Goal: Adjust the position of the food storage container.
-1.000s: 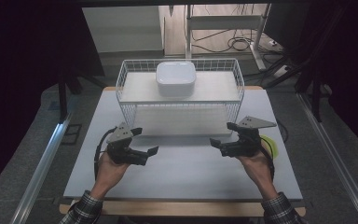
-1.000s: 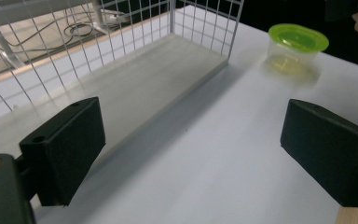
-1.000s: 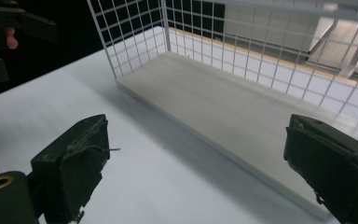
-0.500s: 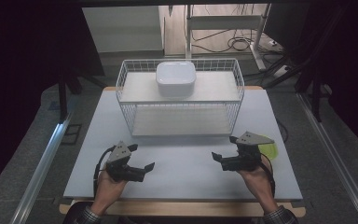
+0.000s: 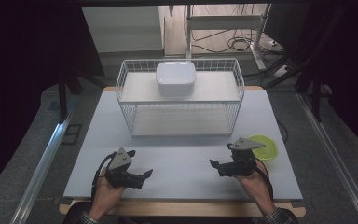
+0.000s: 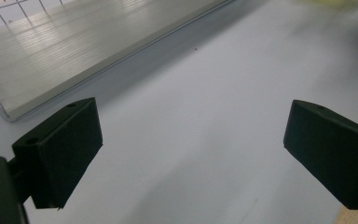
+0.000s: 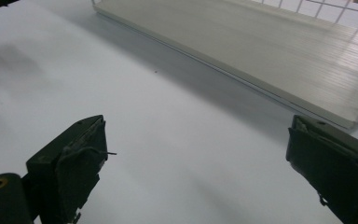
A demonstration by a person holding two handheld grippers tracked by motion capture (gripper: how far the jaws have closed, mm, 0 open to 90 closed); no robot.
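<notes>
Both my hands have drawn back toward my edge of the table (image 5: 182, 158) over the last second; a moment ago the claws stood close under the rack (image 5: 181, 100), now they sit low near the front edge, well apart from it. I read that as a pull-back to a rest pose, with nothing carried away, so any placing looks done or not yet begun.

My left claw (image 5: 137, 176) is wide and empty; in the left gripper view bare table (image 6: 205, 140) lies between its jaws, with the rack's lower shelf (image 6: 74, 51) off ahead. My right claw (image 5: 218, 167) is also wide and empty, and the right gripper view shows that shelf (image 7: 270, 51) ahead of it.

The green plate (image 5: 264, 148) lies on the table just beside my right hand (image 5: 254, 179), behind the claw rather than in front of its jaws. The white bowl (image 5: 176, 78) sits on the rack's top shelf, far from both claws
</notes>
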